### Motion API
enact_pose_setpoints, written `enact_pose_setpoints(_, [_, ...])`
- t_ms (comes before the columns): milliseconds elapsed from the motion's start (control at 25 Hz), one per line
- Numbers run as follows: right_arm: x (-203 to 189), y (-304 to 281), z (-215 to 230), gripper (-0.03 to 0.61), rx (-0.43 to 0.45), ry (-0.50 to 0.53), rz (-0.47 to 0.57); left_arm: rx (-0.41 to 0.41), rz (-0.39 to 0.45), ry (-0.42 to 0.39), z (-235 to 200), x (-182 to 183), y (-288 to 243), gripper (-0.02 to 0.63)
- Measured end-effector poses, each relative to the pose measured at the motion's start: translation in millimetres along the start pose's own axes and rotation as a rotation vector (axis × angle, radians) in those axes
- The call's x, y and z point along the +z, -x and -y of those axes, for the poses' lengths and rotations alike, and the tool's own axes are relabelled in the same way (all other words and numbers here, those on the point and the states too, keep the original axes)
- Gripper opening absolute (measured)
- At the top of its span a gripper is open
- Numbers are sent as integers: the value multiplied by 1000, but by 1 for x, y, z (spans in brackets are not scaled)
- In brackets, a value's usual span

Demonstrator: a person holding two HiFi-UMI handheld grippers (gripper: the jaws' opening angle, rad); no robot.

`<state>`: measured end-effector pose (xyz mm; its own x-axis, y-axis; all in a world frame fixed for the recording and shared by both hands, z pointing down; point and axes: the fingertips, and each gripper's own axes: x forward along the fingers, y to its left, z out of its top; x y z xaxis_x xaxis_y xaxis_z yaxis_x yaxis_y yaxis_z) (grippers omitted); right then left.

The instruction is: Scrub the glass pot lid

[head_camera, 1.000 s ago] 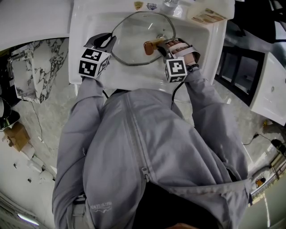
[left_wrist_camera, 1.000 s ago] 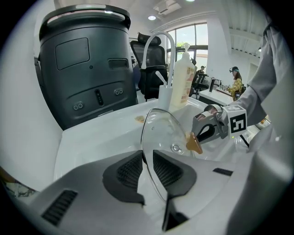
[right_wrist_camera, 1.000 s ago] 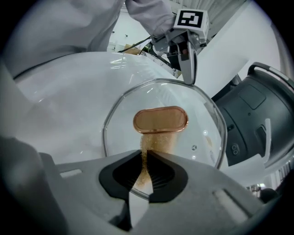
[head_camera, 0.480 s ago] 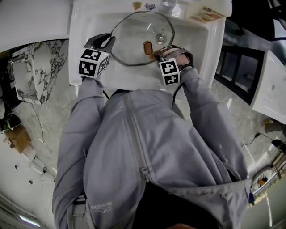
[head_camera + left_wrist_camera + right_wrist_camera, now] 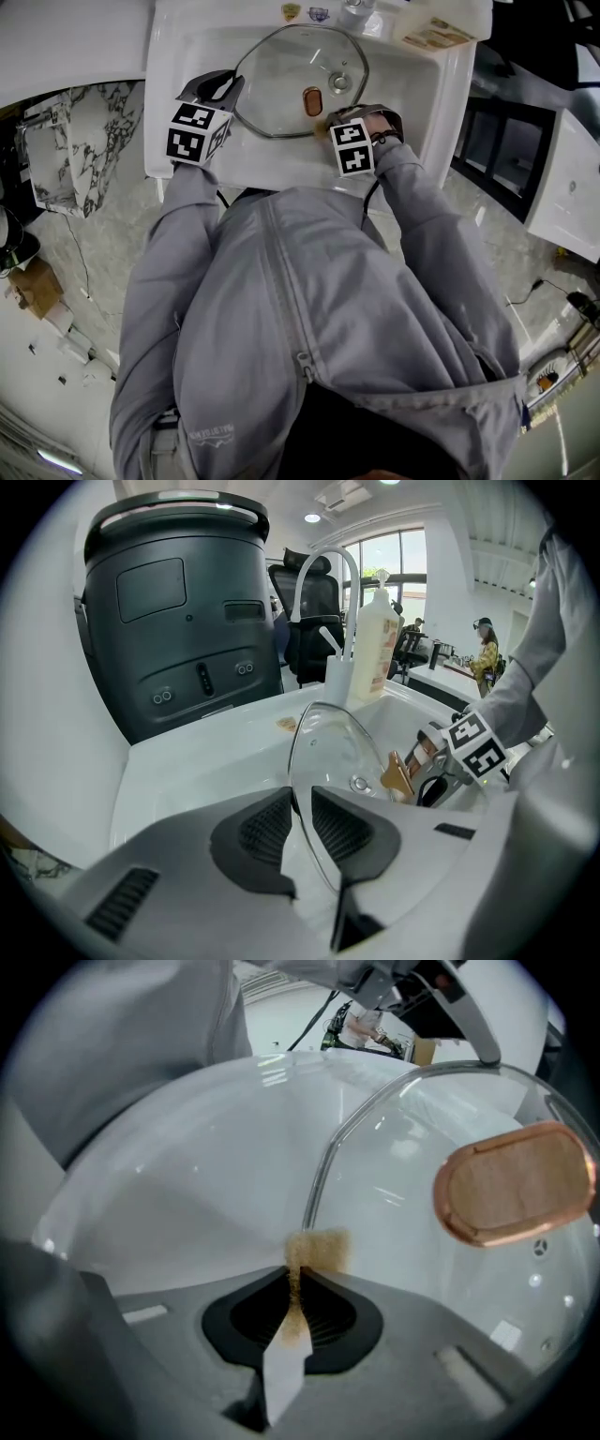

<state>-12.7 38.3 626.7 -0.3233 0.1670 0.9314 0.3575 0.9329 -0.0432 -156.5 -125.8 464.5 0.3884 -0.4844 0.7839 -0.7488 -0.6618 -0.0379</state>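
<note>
Plainly the scrubbing itself is in hand; the glass pot lid [image 5: 286, 70] sits tilted in the sink [image 5: 281, 161] basin, toward its back edge, its copper-coloured knob [image 5: 312, 100] on the side facing the right gripper [image 5: 345, 114]. The left gripper [image 5: 217, 86] is clamped on the lid's rim at the basin's left side, steadying it; the right gripper is closed on a thin brownish scouring pad [image 5: 315, 1249], whose free tip touches the lid's near rim. Next, I judge, the pad wants pressing against the glass and drawing along the rim and across the face; the left grip must hold firm against that push.
</note>
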Motion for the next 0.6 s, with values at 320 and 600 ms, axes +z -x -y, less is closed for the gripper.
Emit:
enact_pose_setpoints(320, [-18, 93, 31, 32, -176, -94, 65, -2, 7, 1, 0, -1, 0, 64])
enact_pose_setpoints(600, [-37, 178, 111, 32, -634, -71, 71, 3, 0, -12, 0, -1, -1, 58])
